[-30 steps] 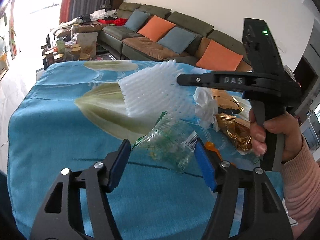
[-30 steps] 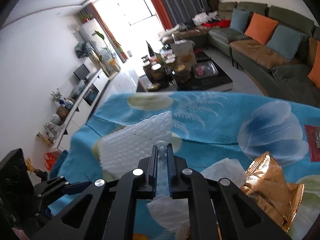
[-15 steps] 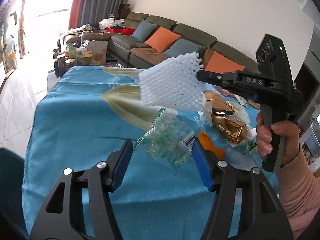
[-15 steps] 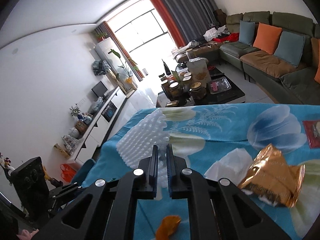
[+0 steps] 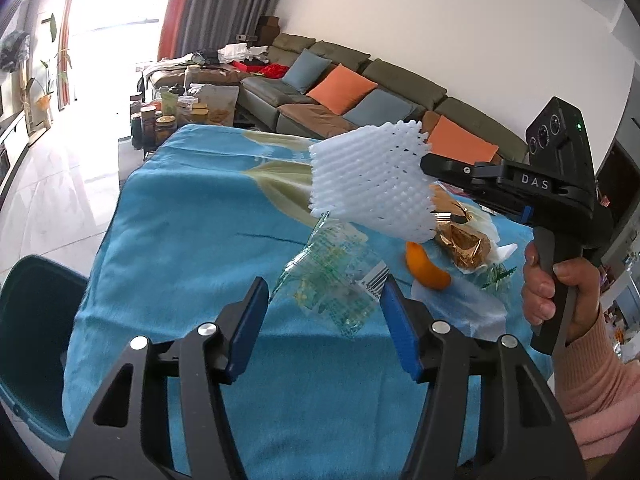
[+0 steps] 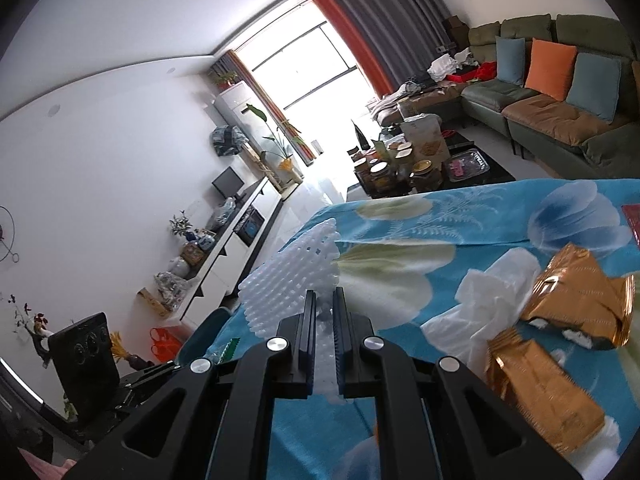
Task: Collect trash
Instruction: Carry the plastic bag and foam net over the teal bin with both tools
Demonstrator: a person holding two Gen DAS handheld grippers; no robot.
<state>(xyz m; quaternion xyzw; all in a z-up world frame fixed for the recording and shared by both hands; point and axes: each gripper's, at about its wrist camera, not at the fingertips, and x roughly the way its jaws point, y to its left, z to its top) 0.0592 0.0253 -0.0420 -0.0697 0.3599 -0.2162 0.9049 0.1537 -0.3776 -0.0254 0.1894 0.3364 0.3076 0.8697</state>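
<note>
Right gripper (image 6: pixel 323 316) clamps one edge of the white foam fruit net (image 5: pixel 370 184), jaws nearly closed with only the thin foam between them. A second ago the net hung low over the blue floral tablecloth (image 5: pixel 180 240); now it rides higher and nearer the cloth's left edge, where the dark teal bin (image 5: pixel 32 320) stands on the floor. Judgement: the carry toward the bin is underway, the drop not yet made.

Left gripper (image 5: pixel 322 322) is empty, its jaws closing from a wider gap, blue pads on either side of the clear printed plastic wrapper (image 5: pixel 336 280) but above it, no contact visible. It has drawn back toward the near edge of the cloth; the wrapper sits farther ahead than before. Likely the next pick.

Materials: the net is a soft, springy lattice tube, flattened where pinched and flaring free beyond. The wrapper is thin crinkled film with green print and a barcode. To the wrapper's right lie an orange peel (image 5: pixel 426 268), curved and matte, crumpled gold foil bags (image 6: pixel 560 340), stiff and shiny, and limp white tissue (image 6: pixel 492 300).
</note>
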